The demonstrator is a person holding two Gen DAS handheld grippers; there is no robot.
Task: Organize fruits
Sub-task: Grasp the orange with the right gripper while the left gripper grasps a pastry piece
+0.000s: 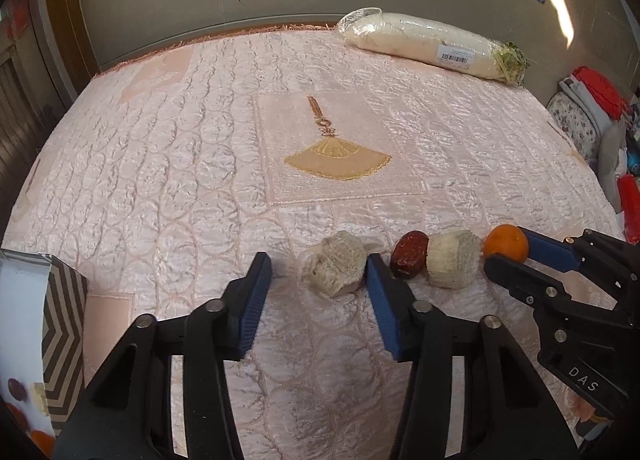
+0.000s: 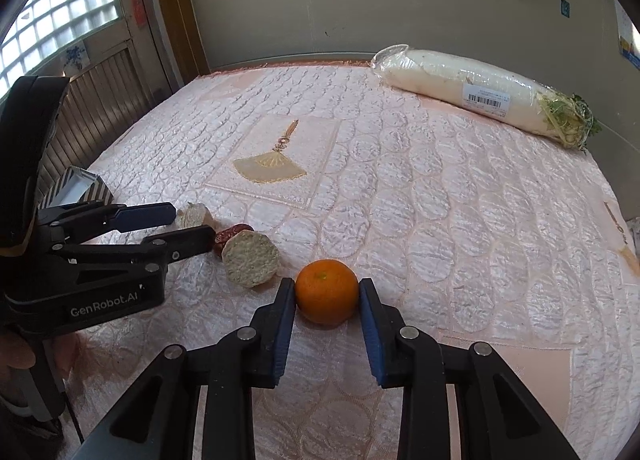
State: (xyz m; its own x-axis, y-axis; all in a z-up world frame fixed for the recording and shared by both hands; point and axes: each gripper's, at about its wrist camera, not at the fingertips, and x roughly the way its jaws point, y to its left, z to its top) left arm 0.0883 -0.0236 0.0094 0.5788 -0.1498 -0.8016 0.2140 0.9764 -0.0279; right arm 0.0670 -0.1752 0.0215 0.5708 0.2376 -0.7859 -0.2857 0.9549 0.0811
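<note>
The left hand-held gripper stands with its jaws apart over the pink quilted bed. A pale fibrous chunk lies between its fingertips, touching the right pad. Just right of that chunk sit a red date and a second pale chunk, touching. Further right, the right hand-held gripper clasps an orange. Far behind the chunk lies a wrapped white radish.
</note>
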